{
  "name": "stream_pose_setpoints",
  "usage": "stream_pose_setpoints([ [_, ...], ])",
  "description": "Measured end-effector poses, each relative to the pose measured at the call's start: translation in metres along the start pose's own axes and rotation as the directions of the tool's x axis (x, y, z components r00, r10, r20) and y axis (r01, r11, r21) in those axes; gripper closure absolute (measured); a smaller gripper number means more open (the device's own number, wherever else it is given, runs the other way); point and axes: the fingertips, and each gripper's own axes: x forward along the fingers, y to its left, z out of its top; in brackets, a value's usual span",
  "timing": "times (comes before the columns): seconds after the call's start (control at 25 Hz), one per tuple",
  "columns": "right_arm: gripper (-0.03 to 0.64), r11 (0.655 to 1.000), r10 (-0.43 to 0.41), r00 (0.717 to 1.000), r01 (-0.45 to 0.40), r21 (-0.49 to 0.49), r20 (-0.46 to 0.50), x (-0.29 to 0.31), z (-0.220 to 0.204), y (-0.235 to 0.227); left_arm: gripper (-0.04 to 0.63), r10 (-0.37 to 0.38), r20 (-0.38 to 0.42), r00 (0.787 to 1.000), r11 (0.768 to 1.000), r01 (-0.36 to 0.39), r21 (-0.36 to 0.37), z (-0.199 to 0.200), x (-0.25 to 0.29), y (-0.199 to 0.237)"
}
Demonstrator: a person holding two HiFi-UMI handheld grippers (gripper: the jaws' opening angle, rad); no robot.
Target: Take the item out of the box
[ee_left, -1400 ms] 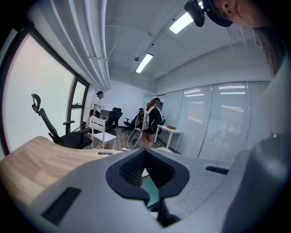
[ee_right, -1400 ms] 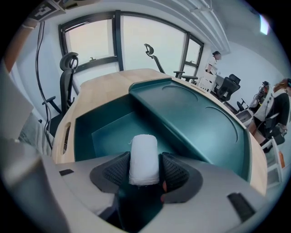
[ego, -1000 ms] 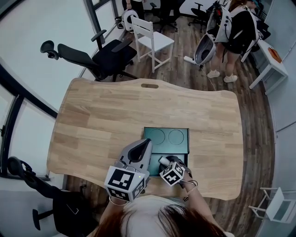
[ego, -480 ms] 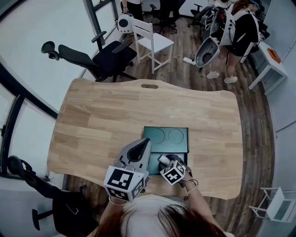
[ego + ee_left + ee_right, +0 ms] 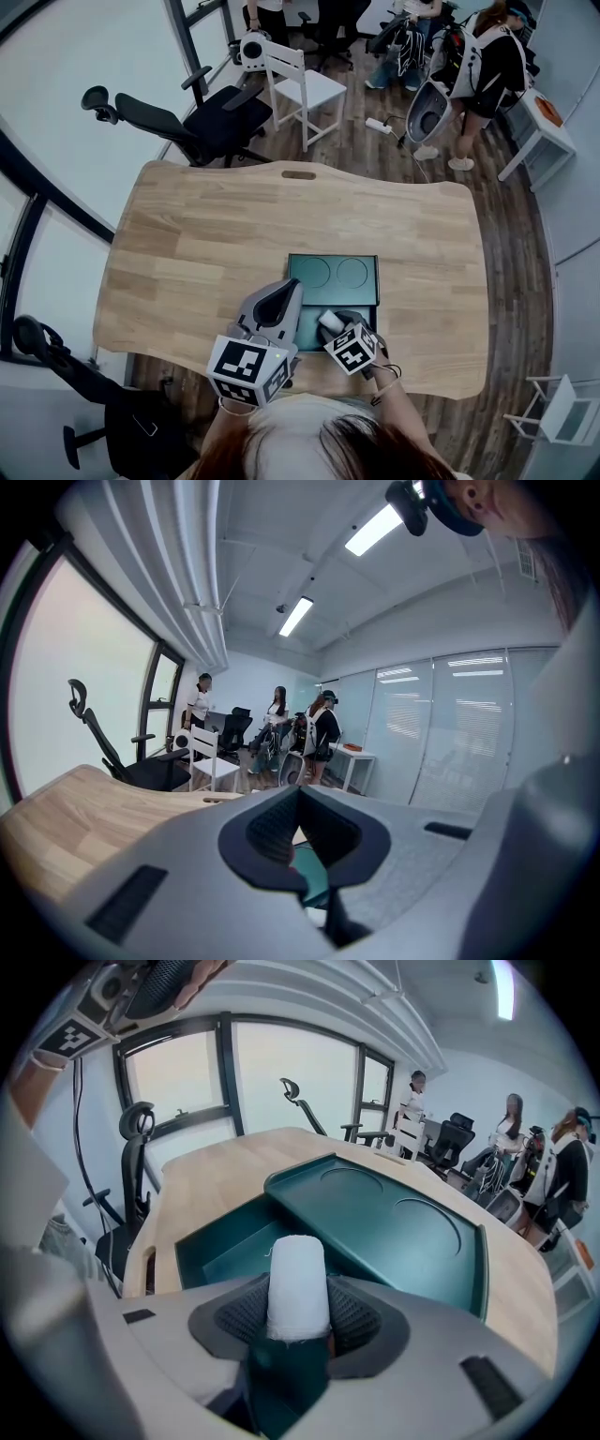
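A dark teal box (image 5: 307,326) lies open on the wooden table (image 5: 197,244), its lid (image 5: 333,276) with two round recesses folded back on the far side. My right gripper (image 5: 330,324) is shut on a white cylindrical roll (image 5: 327,320) just above the box's near part. In the right gripper view the roll (image 5: 297,1283) stands upright between the dark pads (image 5: 356,1321), over the box's hollow (image 5: 220,1241). My left gripper (image 5: 292,287) hovers at the box's left edge, shut with nothing in it (image 5: 298,794).
The table's near edge runs just under my hands. Beyond the far edge stand a black office chair (image 5: 211,117) and a white chair (image 5: 302,82). People (image 5: 478,66) stand at the back right beside a white side table (image 5: 539,117).
The right gripper keeps its hold on the white roll and has barely shifted. The left gripper stays put. The people at the back have moved about.
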Motion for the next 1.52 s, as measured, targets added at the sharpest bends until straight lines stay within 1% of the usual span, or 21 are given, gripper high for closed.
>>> stream_pose_setpoints([
  [0.16, 0.417, 1.000, -0.014, 0.999, 0.014, 0.014, 0.033, -0.008, 0.003, 0.001, 0.589, -0.004, 0.007, 1.000, 1.000, 0.004, 0.001, 0.001, -0.005, -0.003],
  [0.56, 0.417, 0.996, -0.045, 0.992, 0.034, 0.086, 0.121, -0.027, 0.016, 0.002, 0.589, -0.012, 0.021, 1.000, 1.000, 0.012, 0.002, 0.001, -0.022, -0.006],
  [0.68, 0.417, 0.994, -0.070, 0.981, 0.052, 0.099, 0.179, -0.031, 0.023, 0.001, 0.589, -0.012, 0.027, 1.000, 1.000, 0.012, 0.005, 0.000, -0.029, -0.007],
  [0.8, 0.417, 0.990, -0.078, 0.977, 0.054, 0.127, 0.199, -0.038, 0.025, 0.004, 0.589, -0.013, 0.031, 0.999, 1.000, 0.013, 0.006, 0.000, -0.037, -0.008],
  [1.12, 0.417, 0.984, -0.123, 0.961, 0.086, 0.156, 0.249, -0.056, 0.036, 0.014, 0.589, -0.014, 0.041, 0.999, 1.000, 0.013, 0.008, -0.001, -0.063, -0.007],
  [1.52, 0.417, 0.968, -0.186, 0.927, 0.117, 0.222, 0.326, -0.085, 0.049, 0.026, 0.589, -0.024, 0.060, 0.998, 1.000, 0.024, 0.007, -0.003, -0.094, -0.014],
])
